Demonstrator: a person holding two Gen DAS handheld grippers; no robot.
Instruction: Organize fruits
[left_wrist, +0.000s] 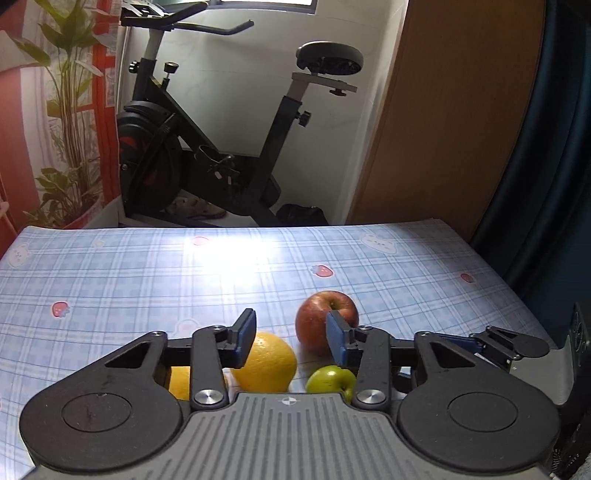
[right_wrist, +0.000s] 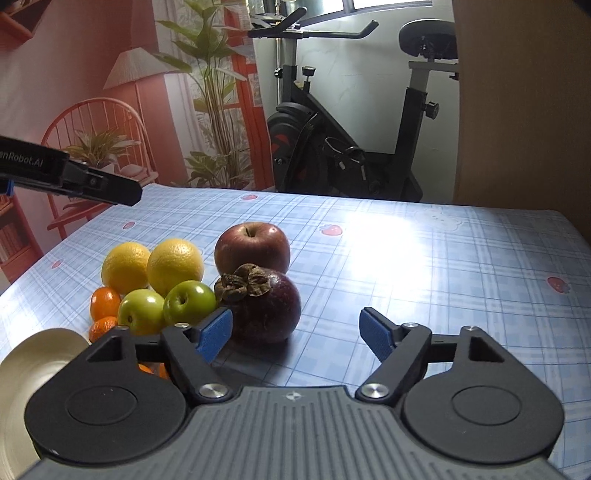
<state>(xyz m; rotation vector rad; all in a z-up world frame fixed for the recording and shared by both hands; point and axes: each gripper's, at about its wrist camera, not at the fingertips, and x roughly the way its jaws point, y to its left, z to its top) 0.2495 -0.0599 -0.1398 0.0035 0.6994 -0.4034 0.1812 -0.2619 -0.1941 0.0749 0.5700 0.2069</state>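
Left gripper: jaws partly open, nothing clamped, pads poised above a yellow orange and beside a red apple; green apple just below the right pad. Right gripper: jaws wide apart, empty, left pad just beside a dark purple mangosteen. Behind it, the red apple; to its left, two green apples, two yellow oranges, small tangerines, clustered and touching. Pale plate at lower left. All on a blue checked tablecloth; exercise bike beyond.
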